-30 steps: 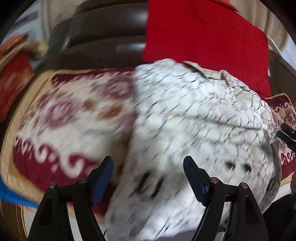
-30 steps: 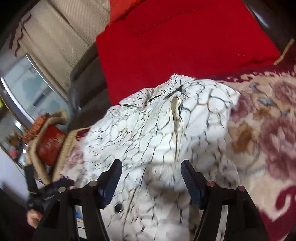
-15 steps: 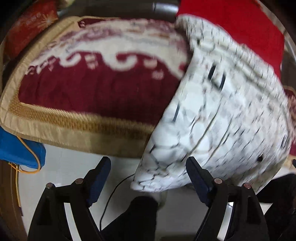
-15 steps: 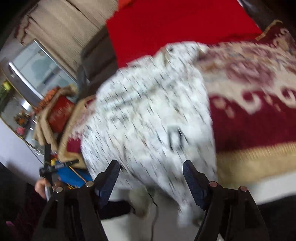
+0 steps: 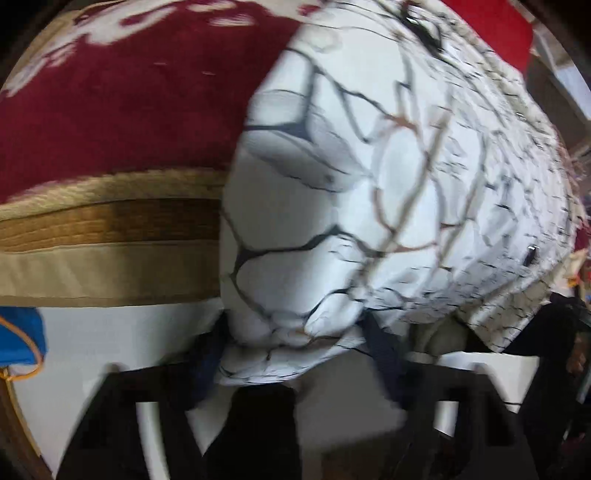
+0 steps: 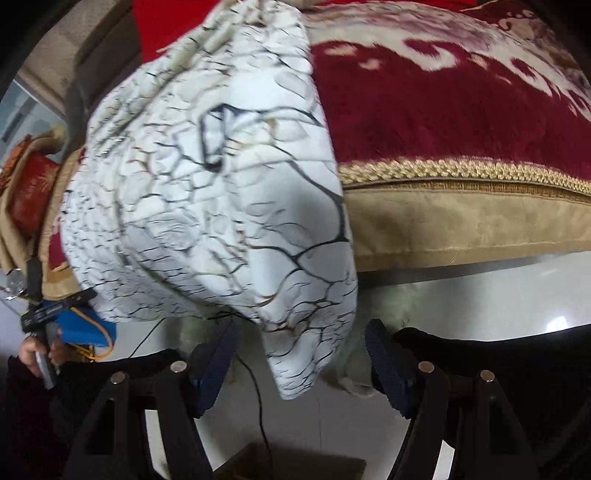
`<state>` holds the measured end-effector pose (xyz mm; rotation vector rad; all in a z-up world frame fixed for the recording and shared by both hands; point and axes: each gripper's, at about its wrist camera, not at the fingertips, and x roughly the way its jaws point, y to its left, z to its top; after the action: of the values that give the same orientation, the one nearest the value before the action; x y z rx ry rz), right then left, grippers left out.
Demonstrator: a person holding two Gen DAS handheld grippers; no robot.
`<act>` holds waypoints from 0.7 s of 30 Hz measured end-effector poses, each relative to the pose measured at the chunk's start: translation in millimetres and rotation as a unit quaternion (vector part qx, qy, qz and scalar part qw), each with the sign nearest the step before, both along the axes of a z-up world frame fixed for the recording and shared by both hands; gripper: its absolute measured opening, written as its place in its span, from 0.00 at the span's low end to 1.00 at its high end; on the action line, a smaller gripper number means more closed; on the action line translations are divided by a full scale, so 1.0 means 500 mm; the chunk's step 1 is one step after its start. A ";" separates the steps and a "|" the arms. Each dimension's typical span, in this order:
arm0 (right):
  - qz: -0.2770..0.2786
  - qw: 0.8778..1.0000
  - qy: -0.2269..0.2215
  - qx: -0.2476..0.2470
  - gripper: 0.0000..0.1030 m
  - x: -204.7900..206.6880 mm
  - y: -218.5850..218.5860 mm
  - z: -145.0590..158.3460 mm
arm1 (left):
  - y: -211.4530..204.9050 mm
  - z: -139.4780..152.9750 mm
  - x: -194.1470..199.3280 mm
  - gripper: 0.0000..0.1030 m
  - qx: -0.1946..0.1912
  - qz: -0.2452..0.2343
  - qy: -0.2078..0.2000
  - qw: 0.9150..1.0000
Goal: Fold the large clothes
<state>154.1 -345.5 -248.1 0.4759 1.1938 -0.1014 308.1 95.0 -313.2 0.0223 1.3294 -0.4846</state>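
A large white garment with a black and gold crackle print (image 5: 388,177) lies across a red patterned sofa cover (image 5: 129,110) and hangs over its front edge. It also shows in the right wrist view (image 6: 207,192). My left gripper (image 5: 295,365) is open, its blurred jaws either side of the garment's lower left hem corner. My right gripper (image 6: 299,365) is open, its jaws either side of the hanging lower right corner. Neither has closed on the cloth.
The cover's gold braided edge (image 6: 461,177) runs along the sofa front above a white floor (image 6: 480,295). A blue bag (image 5: 18,339) sits at the left. A black cable (image 6: 255,398) trails on the floor. A red cushion (image 5: 491,29) stands behind the garment.
Both grippers have dropped from above the garment down to its hanging hem at the sofa's front edge and moved close in. Both stayed open.
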 end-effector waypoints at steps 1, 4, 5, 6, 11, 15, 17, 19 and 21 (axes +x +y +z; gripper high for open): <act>-0.002 1.000 0.009 -0.004 0.72 0.005 0.000 -0.014 | -0.004 -0.003 0.000 0.38 -0.007 -0.005 0.002 1.000; -0.014 0.999 0.038 0.005 0.72 0.020 -0.004 -0.057 | -0.008 -0.011 0.005 0.36 -0.013 0.002 0.011 1.000; -0.018 0.999 0.046 0.016 0.72 0.026 -0.005 -0.071 | -0.006 -0.013 0.008 0.37 -0.015 0.007 0.015 1.000; -0.023 0.998 0.053 0.025 0.72 0.033 -0.004 -0.083 | 0.001 -0.015 0.011 0.39 -0.011 0.015 0.014 1.000; -0.058 0.996 0.061 0.011 0.72 0.057 0.006 -0.129 | -0.001 -0.033 0.006 0.73 0.025 0.012 0.017 0.999; -0.035 0.998 0.045 -0.003 0.10 0.058 0.010 -0.147 | -0.010 -0.030 -0.003 0.33 0.007 -0.001 0.011 1.000; -0.025 0.999 0.031 0.009 0.08 0.049 0.014 -0.128 | -0.015 -0.031 -0.010 0.06 -0.003 -0.003 0.016 1.000; -0.001 0.999 0.003 0.034 0.07 0.035 0.022 -0.091 | -0.018 -0.019 -0.018 0.04 -0.026 -0.011 0.013 1.000; 0.025 0.997 -0.026 0.070 0.07 0.020 0.031 -0.047 | -0.023 0.008 -0.028 0.03 -0.068 -0.027 0.013 0.997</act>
<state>164.0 -330.0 -271.5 0.5674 1.1649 0.0376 294.0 83.5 -309.3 -0.0614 1.3221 -0.6218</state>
